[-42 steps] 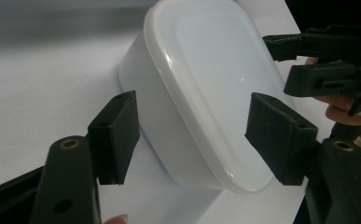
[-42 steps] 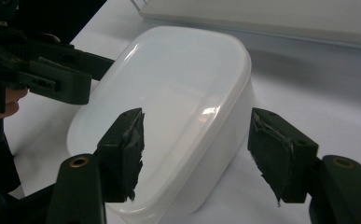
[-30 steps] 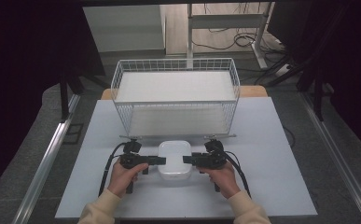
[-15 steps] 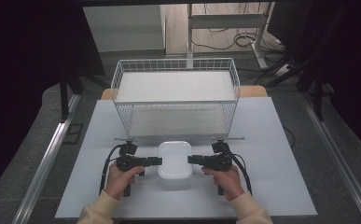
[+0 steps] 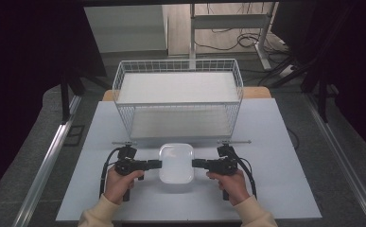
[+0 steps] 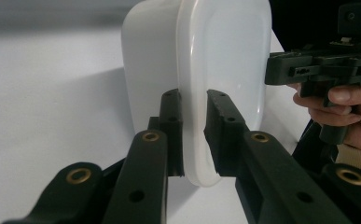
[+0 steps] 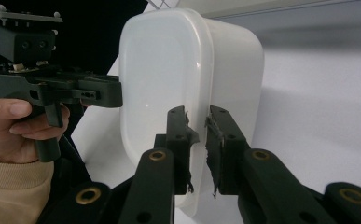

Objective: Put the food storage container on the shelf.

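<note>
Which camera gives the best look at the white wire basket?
The high view: the white wire basket stands whole behind the white lidded container, all four walls visible. The right gripper view catches just a sliver of wire at its top edge; in the left gripper view I can't make it out.

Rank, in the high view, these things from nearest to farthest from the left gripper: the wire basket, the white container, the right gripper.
1. White container: beside the left gripper, its rim between the fingers.
2. Right gripper: on the container's opposite side.
3. Wire basket: farther back on the table.
</note>
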`<state>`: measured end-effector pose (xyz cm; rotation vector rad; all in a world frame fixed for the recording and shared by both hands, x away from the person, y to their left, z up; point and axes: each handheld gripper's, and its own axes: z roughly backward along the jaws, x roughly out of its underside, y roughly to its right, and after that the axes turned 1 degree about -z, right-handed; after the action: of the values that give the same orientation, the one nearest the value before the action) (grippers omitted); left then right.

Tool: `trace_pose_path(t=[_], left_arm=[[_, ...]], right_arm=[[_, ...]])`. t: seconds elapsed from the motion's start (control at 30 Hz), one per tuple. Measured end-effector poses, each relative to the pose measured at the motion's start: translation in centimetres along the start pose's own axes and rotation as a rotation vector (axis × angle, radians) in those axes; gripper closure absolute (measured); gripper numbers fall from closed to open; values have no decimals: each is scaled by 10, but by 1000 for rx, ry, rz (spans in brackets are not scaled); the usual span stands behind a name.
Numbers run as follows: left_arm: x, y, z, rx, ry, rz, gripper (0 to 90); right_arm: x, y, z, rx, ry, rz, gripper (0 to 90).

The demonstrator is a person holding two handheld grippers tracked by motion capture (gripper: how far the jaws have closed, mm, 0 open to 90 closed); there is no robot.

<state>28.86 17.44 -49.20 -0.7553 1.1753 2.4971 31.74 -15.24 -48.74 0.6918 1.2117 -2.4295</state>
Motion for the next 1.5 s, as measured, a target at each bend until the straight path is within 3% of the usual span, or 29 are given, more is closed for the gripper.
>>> trace_pose_path(t=[0.43,0.7,1.5], left_arm=[[1,7,6,-11,12,-38,791],[-2,19,16,-28,36,-104,793],[-19,52,38,-30,129,-234,797]], right_arm=[[0,-8,3,19,12,55,802],[-3,-21,11,33,47,132,801],[-20,-56,42,54,146,300,800]])
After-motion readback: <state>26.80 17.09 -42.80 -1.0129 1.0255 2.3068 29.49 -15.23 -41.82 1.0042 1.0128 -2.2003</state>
